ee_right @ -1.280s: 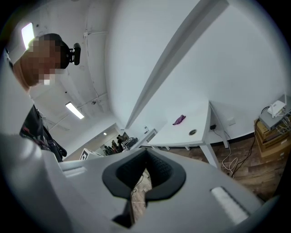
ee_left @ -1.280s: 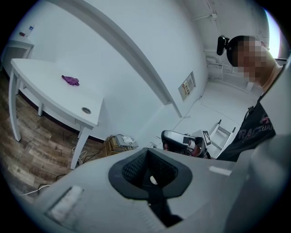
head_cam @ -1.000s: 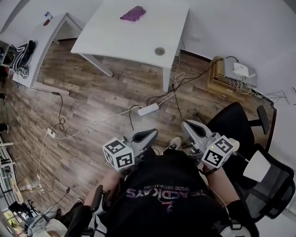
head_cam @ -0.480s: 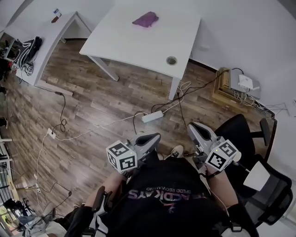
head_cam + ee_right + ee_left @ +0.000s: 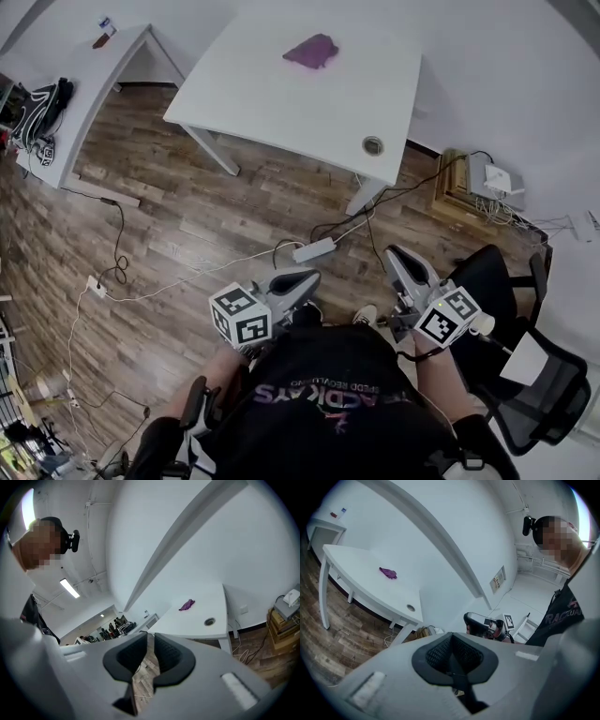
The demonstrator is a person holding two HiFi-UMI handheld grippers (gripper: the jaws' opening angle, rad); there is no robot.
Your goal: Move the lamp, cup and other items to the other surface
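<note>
Purple cloth (image 5: 312,51) on the white table (image 5: 281,103) is the only loose item I can spot. No lamp or cup turns up in any view.

Head view: the cloth lies toward the table's far side, well apart from both hands. The left gripper (image 5: 302,279) and right gripper (image 5: 397,257) are tucked in close to the person's waist over the wood floor (image 5: 187,216), noses aimed at the table. I'd guess that's just a carrying pose for getting over there, since nothing is in reach. A power strip (image 5: 314,250) and its cords lie on the floor between the person and the table (trip risk, I'd say).

Left gripper view: the pads are pressed together with nothing between them, so it's closed and empty. The cloth and table sit off to the left, far away.

Right gripper view: the jaws have just been opening and stand a narrow slit apart, with only floor showing through the gap. It holds nothing. The cloth is up ahead on the tabletop, so my read is that this hand is getting ready for the pickup.
</note>
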